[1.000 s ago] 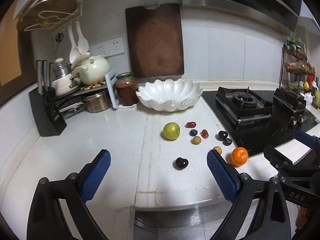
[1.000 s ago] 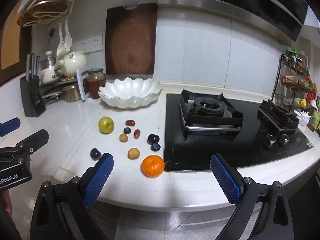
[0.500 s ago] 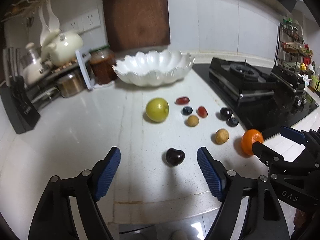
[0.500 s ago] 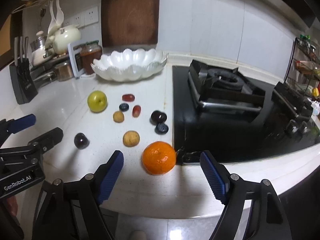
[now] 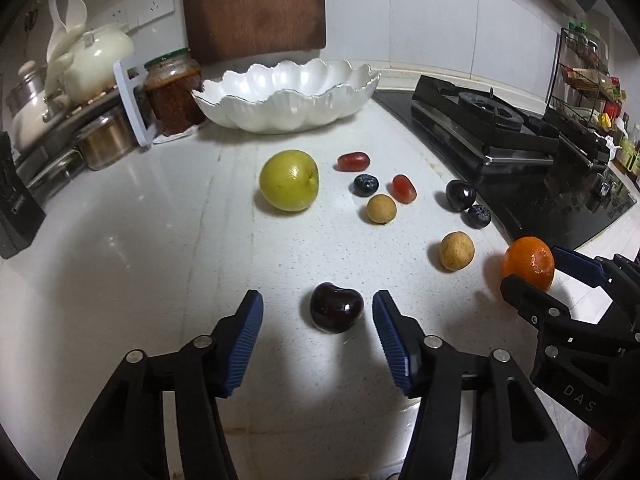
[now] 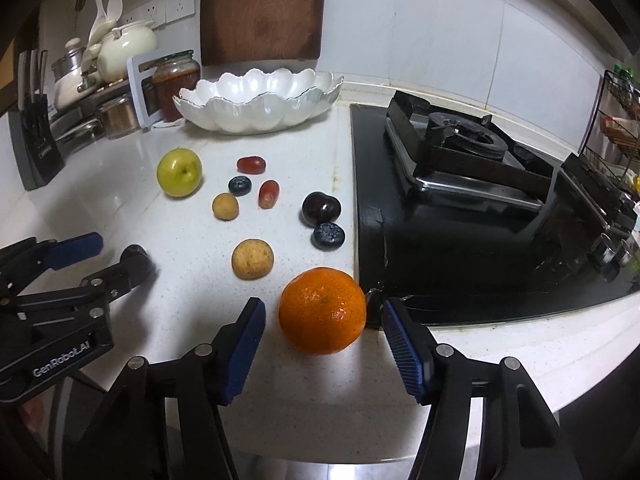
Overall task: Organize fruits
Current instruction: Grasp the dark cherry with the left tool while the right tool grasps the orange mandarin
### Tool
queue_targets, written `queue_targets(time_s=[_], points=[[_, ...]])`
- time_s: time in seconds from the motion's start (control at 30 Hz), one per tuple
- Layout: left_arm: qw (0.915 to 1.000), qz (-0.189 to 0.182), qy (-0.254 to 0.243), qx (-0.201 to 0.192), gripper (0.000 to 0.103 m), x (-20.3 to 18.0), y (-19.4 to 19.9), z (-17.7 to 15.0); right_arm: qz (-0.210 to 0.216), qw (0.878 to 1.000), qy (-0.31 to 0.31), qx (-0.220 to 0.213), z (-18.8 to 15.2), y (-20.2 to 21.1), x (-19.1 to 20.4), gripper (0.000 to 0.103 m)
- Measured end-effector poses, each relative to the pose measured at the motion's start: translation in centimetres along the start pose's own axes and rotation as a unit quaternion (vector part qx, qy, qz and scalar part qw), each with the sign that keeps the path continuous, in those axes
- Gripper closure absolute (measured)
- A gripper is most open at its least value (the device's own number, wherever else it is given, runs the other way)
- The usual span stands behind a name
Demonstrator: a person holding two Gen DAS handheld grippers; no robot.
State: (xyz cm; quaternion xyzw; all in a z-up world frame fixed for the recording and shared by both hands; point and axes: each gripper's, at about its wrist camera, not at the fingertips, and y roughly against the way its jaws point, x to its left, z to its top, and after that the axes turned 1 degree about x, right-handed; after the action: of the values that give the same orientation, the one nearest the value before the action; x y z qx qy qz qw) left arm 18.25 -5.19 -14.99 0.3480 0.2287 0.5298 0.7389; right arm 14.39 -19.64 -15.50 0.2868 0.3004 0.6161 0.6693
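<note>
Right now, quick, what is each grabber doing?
Left gripper: open, jaws closing around the dark cherry, not touching yet.
Right gripper: open, jaws closing around the orange, not gripping yet.

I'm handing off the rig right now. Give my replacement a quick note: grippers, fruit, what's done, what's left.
Left gripper: jaws closing around the dark cherry, pads not yet touching it.
Right gripper: jaws closing around the orange, pads not yet touching.
Other fruit loose on the counter: green apple, grapes, blueberries, a second cherry, two tan fruits.
Bowl looks empty.
Done: nothing placed. Left: grip both, carry them over, probably to the bowl, then the rest.
</note>
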Motion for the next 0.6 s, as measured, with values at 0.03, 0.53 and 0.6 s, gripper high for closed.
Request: queue_targets(time_s=[0.03, 0.53, 0.6], points=[[1.0000, -0.001, 0.000, 0.001, 0.050, -0.1, -0.1, 0.0, 0.000, 1.000, 0.001, 0.001, 0.0, -0.1, 0.0, 0.045], [0.9992, -0.031, 0.012, 0.022, 0.074, 0.0, -1.2, 0.0, 0.006, 1.000, -0.007, 0.010, 0.3, -0.5, -0.1, 0.058], [0.9993, -0.031, 0.014, 0.019, 0.074, 0.0, -1.0, 0.0, 0.003, 1.000, -0.010, 0.006, 0.4, -0.3, -0.2, 0.058]])
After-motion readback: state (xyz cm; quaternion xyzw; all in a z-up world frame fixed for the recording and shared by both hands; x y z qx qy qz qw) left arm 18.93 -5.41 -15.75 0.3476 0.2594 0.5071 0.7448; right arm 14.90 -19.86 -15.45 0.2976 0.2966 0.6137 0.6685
